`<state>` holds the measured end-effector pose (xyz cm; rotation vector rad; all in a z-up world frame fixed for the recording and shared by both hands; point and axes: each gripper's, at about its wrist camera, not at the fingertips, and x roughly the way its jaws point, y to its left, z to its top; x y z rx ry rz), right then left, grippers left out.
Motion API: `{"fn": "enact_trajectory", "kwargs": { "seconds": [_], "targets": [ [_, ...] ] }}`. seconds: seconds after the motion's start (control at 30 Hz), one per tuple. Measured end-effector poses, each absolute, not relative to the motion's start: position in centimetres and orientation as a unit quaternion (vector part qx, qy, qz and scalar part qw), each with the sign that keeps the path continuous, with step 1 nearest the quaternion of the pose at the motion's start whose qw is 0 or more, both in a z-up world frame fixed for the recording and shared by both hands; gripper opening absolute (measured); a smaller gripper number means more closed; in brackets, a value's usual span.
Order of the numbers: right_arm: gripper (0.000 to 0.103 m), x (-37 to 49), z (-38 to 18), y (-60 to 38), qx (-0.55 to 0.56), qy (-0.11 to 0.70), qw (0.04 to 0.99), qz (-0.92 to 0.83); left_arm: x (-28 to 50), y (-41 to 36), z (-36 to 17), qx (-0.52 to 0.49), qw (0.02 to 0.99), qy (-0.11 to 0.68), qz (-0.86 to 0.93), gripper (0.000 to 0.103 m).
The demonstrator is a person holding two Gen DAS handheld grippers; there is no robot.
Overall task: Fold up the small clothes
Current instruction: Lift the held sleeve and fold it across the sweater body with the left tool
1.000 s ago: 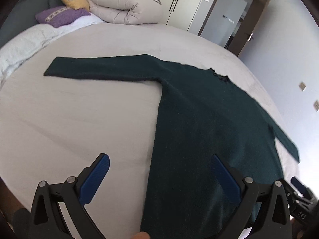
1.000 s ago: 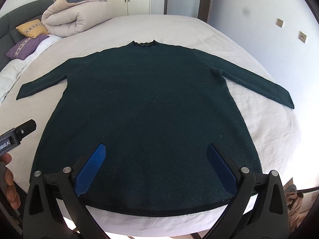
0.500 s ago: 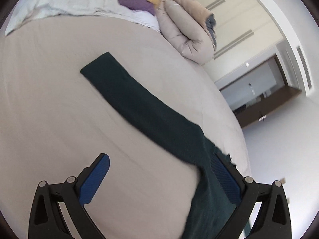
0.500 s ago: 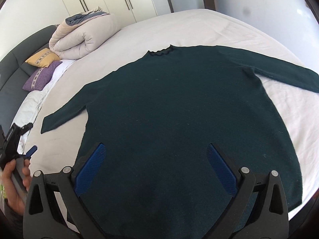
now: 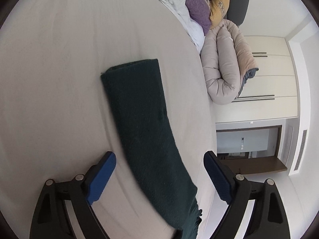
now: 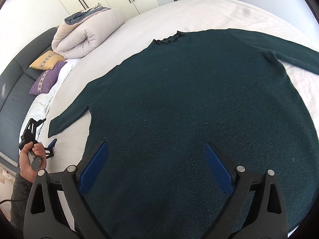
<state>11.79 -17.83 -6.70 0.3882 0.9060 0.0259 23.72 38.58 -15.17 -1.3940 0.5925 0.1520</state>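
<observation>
A dark green sweater [image 6: 199,107] lay flat on the bed [image 6: 209,8], front down, both sleeves spread out. The left gripper [image 5: 159,177] hung over the left sleeve [image 5: 143,119], with the sleeve between its blue pads [image 5: 99,177] but not pinched. Its jaws had just closed a little and were wide apart. The right gripper [image 6: 155,169] hung over the sweater's body, jaws also wide apart after closing a little, holding nothing. A hand [image 6: 30,159] held the left gripper's handle.

I see the bed [image 6: 151,18] — on it lie flat the green sweater [image 6: 199,103], a rolled duvet [image 6: 87,33], two cushions [image 6: 47,69].
</observation>
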Motion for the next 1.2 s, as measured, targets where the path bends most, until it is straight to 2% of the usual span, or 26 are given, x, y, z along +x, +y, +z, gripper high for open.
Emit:
{"fn": "enact_trajectory", "kwargs": {
  "seconds": [0.13,0.17,0.23,0.3,0.33,0.37,0.53,0.7,0.83,0.93,1.03,1.2],
  "targets": [
    [0.096,12.4,-7.7,-18.3,0.192,0.438,0.878,0.01,24.7,39.9,-15.3,-0.632,0.727,0.259,0.076,0.087],
    [0.095,12.7,-8.0,-18.4,0.195,0.44,0.877,0.009,24.8,40.0,-15.3,-0.631,0.727,0.259,0.077,0.079],
    [0.094,12.4,-8.4,-18.7,0.2,0.442,0.875,0.009,25.4,40.2,-15.5,-0.631,0.725,0.267,0.075,0.058],
    [0.092,12.5,-8.8,-18.9,0.201,0.444,0.873,0.008,25.9,40.3,-15.8,-0.624,0.724,0.283,0.078,0.019],
    [0.091,12.6,-9.0,-19.0,0.201,0.444,0.873,0.008,25.9,40.1,-15.6,-0.61,0.731,0.291,0.091,0.01],
    [0.091,12.7,-9.2,-19.1,0.201,0.444,0.873,0.007,25.9,39.9,-15.0,-0.594,0.742,0.294,0.102,0.006],
    [0.086,12.9,-9.7,-20.4,0.216,0.442,0.871,0.002,28.1,33.7,-9.0,-0.443,0.837,0.311,0.078,0.007],
    [0.086,13.3,-9.9,-22.9,0.237,0.431,0.87,-0.004,30.7,18.8,-3.4,-0.199,0.923,0.329,-0.003,0.007],
    [0.086,14.7,-10.1,-25.7,0.281,0.426,0.86,0.006,29.9,4.3,-4.7,0.029,0.938,0.339,-0.066,0.007],
    [0.086,16.9,-10.2,-27.9,0.317,0.423,0.848,0.032,28.2,-2.1,-8.2,0.143,0.925,0.345,-0.079,0.007],
    [0.085,20.1,-10.7,-29.8,0.371,0.429,0.819,0.083,27.0,-3.9,-10.7,0.19,0.914,0.349,-0.077,0.007],
    [0.079,26.9,-12.0,-29.5,0.429,0.446,0.767,0.17,26.8,-3.6,-12.1,0.187,0.911,0.359,-0.076,0.007]
  ]
}}
